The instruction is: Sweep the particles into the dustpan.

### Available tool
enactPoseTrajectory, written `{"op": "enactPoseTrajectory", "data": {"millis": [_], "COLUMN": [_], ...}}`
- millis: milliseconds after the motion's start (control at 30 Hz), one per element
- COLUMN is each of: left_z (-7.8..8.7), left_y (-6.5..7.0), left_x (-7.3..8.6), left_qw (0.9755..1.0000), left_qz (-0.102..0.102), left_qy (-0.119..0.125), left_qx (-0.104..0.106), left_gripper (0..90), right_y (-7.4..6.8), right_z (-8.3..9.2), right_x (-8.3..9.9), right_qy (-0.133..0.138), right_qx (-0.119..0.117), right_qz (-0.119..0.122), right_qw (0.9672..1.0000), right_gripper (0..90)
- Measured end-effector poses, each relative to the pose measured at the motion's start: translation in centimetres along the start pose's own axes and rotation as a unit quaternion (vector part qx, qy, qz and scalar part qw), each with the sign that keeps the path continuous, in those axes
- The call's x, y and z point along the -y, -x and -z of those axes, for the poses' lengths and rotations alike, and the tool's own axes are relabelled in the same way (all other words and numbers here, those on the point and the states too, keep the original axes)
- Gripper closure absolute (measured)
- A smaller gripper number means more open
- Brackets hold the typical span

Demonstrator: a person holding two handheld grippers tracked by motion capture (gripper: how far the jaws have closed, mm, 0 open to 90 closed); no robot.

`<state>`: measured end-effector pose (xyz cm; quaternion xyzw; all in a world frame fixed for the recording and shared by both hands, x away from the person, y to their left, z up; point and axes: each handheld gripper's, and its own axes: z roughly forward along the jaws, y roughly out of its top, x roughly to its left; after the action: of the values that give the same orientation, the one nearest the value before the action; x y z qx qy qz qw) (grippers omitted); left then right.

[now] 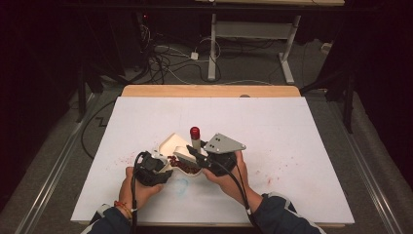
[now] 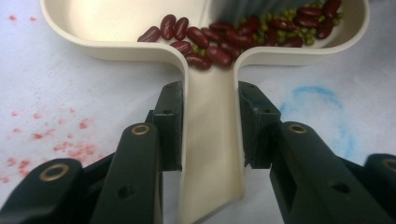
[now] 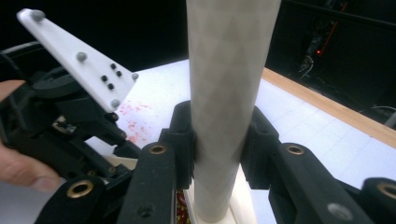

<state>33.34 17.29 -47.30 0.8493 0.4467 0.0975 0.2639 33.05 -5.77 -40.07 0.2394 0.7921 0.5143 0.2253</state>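
left tool (image 2: 210,126) clamped on the handle of a cream dustpan (image 2: 210,154); pads press both sides of the handle. right tool (image 3: 217,135) clamped on the pale grey shaft of a brush (image 3: 224,84), held upright, red cap on top in the high view (image 1: 195,131).

dustpan (image 1: 171,144) sits on the white tabletop (image 1: 292,146), toward the near edge, left of centre. both hands meet over it.

step in hand, as i judge it: sweeping the last beans into the pan. red kidney beans (image 2: 205,42) and small green beans (image 2: 280,21) lie inside the tray, piled near the handle mouth with the grey bristles (image 2: 247,7) just behind them.

next move likely calls for a steady, level pan while the brush draws back or lifts; a tilt would spill.

left tool view gives the bean mix, red stains (image 2: 70,140) and a blue smear (image 2: 317,93) on the sheet. right tool view gives the shaft grip and the other tool's grey plate (image 3: 79,60). high view gives the layout.
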Motion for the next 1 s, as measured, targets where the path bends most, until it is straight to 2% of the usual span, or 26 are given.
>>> {"op": "enactPoseTrajectory", "data": {"millis": [433,633,733,1000], "left_z": [0.1,0.2,0.2,0.3], "left_y": [-0.9,-1.3,-1.4,-1.5], "left_x": [0.3,0.4,0.5,0.5], "left_qw": [0.9999,0.9999,0.9999,0.9999], "left_qz": [0.01,0.012,0.012,0.013], "left_qy": [0.001,0.003,0.003,0.004], "left_qx": [-0.003,-0.004,-0.005,-0.008], "left_gripper": [63.7,63.7,63.7,63.7], "right_y": [1.1,1.7,2.3,4.8], "right_z": [1.2,1.8,2.4,5.2], "right_x": [-0.8,-1.0,-0.8,-0.5], "right_qy": [0.023,0.028,0.03,0.034], "right_qx": [0.009,0.01,0.01,0.016], "right_qz": [-0.011,0.002,0.014,0.01], "right_qw": [0.9996,0.9996,0.9994,0.9992], "right_gripper": [70.1,70.0,70.0,70.0]}}
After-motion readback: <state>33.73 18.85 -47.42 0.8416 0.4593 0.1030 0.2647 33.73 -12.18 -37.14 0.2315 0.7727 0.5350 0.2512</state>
